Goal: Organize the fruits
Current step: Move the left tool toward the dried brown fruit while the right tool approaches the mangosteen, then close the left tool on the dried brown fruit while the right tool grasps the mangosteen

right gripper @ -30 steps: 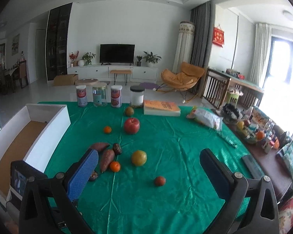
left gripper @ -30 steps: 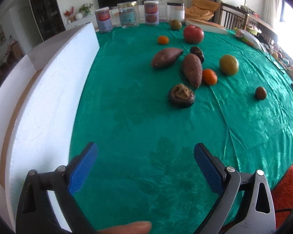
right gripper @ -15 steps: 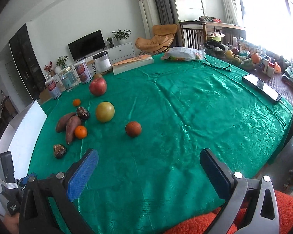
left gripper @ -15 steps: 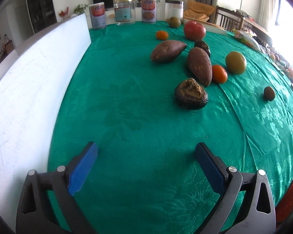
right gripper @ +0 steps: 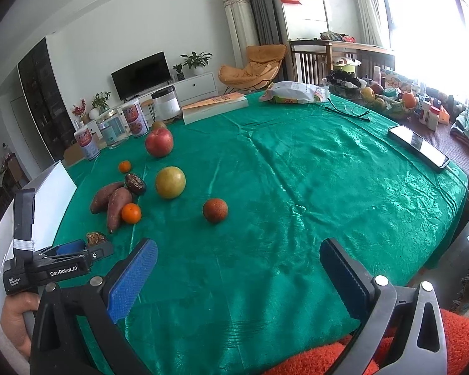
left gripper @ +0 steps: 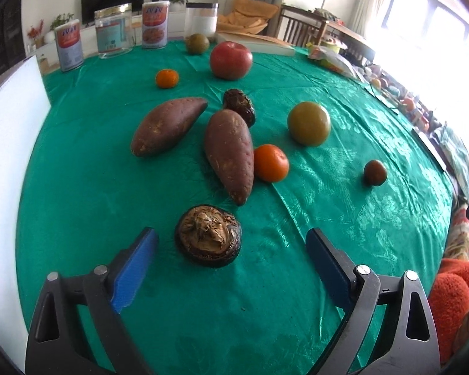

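Left gripper (left gripper: 231, 253) angled down over the dark, wrinkled, round dried mushroom (left gripper: 208, 237) on the green satin tablecloth (left gripper: 297, 297); jaws wide but closing, pads not touching it (probably the first pick). Right gripper (right gripper: 239, 276) wide, empty, parked near the table edge.

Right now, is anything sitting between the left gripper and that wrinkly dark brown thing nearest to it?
Nothing visible does. The dark wrinkled item lies on bare green tablecloth just ahead of the left gripper, whose jaws are closing without touching it. The sweet potato lies beyond it.
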A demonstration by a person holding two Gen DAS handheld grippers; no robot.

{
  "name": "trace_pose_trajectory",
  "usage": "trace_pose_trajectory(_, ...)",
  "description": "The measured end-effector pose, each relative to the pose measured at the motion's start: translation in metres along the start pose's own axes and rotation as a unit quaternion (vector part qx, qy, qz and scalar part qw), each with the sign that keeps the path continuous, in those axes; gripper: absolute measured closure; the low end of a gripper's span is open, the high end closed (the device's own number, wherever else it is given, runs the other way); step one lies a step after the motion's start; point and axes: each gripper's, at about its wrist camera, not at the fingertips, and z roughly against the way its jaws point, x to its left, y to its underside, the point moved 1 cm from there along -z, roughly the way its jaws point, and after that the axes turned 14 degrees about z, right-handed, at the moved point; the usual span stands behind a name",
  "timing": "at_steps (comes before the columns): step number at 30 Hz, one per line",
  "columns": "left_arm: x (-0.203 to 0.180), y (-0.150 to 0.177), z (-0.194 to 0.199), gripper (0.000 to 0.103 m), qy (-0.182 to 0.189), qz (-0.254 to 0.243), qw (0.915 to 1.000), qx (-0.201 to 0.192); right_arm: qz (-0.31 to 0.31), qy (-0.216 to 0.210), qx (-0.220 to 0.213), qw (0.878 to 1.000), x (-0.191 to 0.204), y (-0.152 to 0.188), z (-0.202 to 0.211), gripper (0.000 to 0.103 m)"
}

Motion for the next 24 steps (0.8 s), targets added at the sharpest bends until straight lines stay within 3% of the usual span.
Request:
trace_pose_trajectory(1, 0.000, 0.002, 0.000, 0.023, -0.001, -0.004, 1.0000, -0.003, -0.001, -0.001, 0.002, 1.000, -0.001, 0.000, -0.001, 0.000)
trace_pose_trajectory(2, 0.001, 0.003, 0.000, 0.049, -0.009, -0.009, 0.9999, -0.003, -0.002, -0.002, 0.003, 1.000, -0.001, 0.000, -0.002, 0.000)
trace_pose_trajectory(3, 0.003, 0.003, -0.002, 0.058, -0.007, -0.010, 0.9999, 0.003, -0.003, -0.002, 0.005, 1.000, -0.001, 0.001, -0.002, 0.000)
trace_pose_trajectory(8, 0.011, 0.007, 0.008, 0.059, 0.001, 0.009, 0.9998, -0.017, 0.002, -0.015, 0.020, 1.000, 0.001, -0.002, -0.008, 0.000)
trace_pose_trajectory(11, 0.018, 0.009, 0.021, 0.059, 0.006, 0.027, 0.9993, -0.026, 0.036, -0.095, 0.036, 0.994, 0.017, -0.026, -0.029, 0.000)
trace_pose_trajectory(14, 0.025, 0.011, 0.035, 0.059, 0.008, 0.043, 0.9986, -0.030, 0.084, -0.182, 0.073, 0.977, 0.053, -0.073, -0.063, 0.001)
trace_pose_trajectory(16, 0.030, 0.013, 0.044, 0.059, 0.008, 0.056, 0.9980, -0.029, 0.105, -0.210, 0.101, 0.967, 0.079, -0.105, -0.096, 0.025)
trace_pose_trajectory(17, 0.033, 0.013, 0.049, 0.059, 0.008, 0.063, 0.9976, -0.028, 0.111, -0.216, 0.117, 0.963, 0.089, -0.119, -0.115, 0.045)
trace_pose_trajectory(20, 0.042, 0.015, 0.066, 0.059, 0.014, 0.084, 0.9960, -0.026, 0.121, -0.229, 0.178, 0.949, 0.118, -0.142, -0.173, 0.047)
trace_pose_trajectory(24, 0.053, 0.018, 0.090, 0.059, 0.007, 0.094, 0.9948, -0.038, 0.135, -0.231, 0.228, 0.936, 0.146, -0.148, -0.218, 0.047)
